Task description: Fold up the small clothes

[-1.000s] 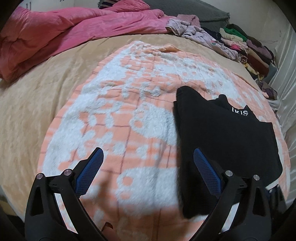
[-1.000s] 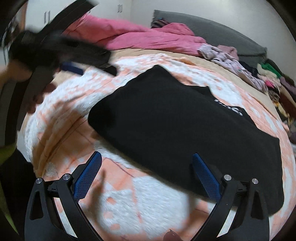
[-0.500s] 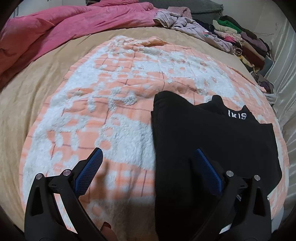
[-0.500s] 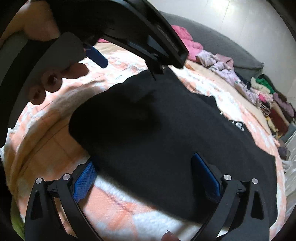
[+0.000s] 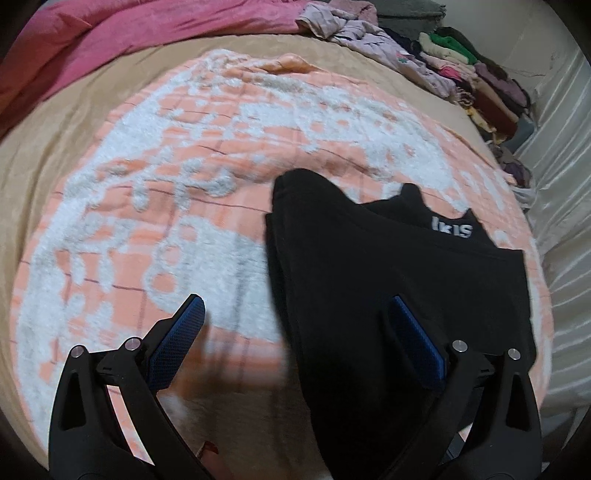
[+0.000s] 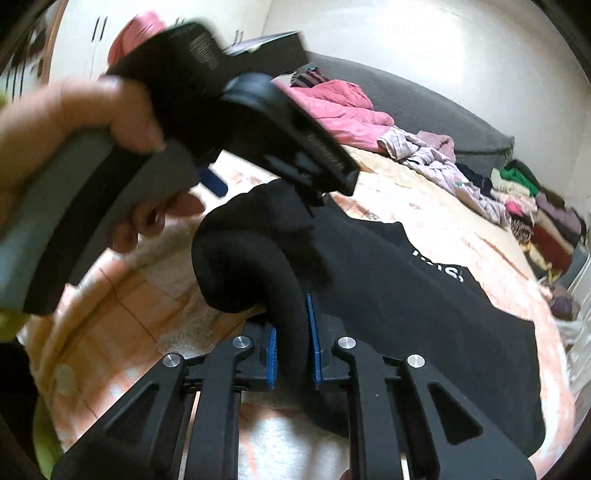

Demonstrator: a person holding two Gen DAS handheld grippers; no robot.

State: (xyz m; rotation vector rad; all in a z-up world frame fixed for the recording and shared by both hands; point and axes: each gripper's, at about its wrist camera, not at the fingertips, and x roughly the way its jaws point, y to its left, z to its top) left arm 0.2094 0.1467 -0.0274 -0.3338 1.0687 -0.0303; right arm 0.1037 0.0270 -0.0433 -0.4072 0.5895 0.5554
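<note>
Black shirt (image 6: 388, 295) lay partly folded on the orange-and-white blanket (image 5: 184, 206) spread over the bed. Right gripper (image 6: 291, 347) was closing, its blue pads pinching a raised fold at the shirt's near edge. Left gripper (image 5: 295, 343) stood spread wide above the shirt's left edge, gripping nothing.

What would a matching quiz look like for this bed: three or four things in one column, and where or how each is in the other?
1. black shirt
2. pink duvet
3. right tool
4. left tool

a. bunched at the far end of the bed
b. open over the shirt's edge
c. lying on the orange and white blanket
d. closing on a fold of black cloth

Pairs: 1-c, 2-a, 3-d, 4-b
</note>
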